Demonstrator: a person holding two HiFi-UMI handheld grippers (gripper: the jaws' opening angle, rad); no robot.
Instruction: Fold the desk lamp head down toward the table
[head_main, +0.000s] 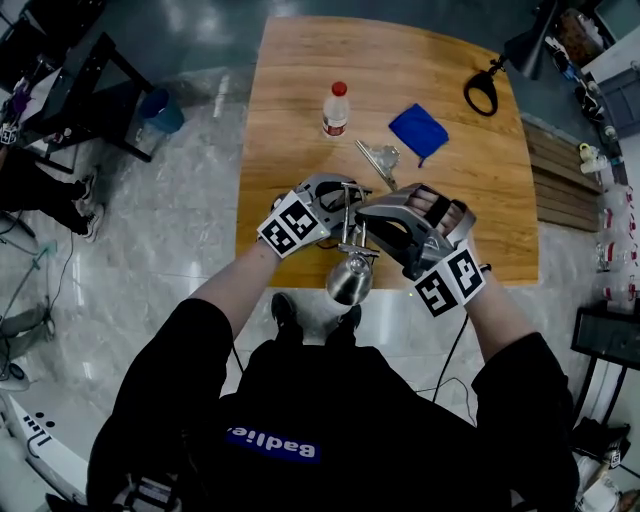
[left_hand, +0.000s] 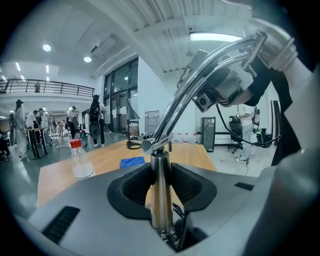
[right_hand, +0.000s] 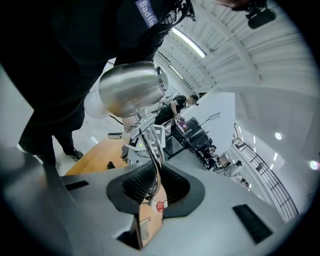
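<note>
Wooden table (head_main: 300, 60) spreading out beyond both claws, with the chrome lamp (head_main: 352, 250) at its near edge, caught between the 2. Left claw (left_hand: 161, 187) clamped on the lamp's upright post (left_hand: 161, 210), pads pressing it from both sides, just under the elbow joint. Curved arm (left_hand: 200, 85) rising up and to the right, away from that claw. Right claw (right_hand: 155, 185) closed narrow on the thin rods (right_hand: 150, 145) just below the lamp head (right_hand: 131, 87), that shiny bell hanging right ahead of its tips. Lamp base not made out under the claws. Farther off beyond both: 1 bottle (head_main: 336, 108) with a red cap, 1 blue cloth (head_main: 418, 130).

Judged as mid-fold: post steadied, rods gripped, head not yet down by the tabletop. Next, probably: keep the post firm in the left, swing the right down so the joint gives, slowly, without tipping the lamp or letting the thin rods slip.
</note>
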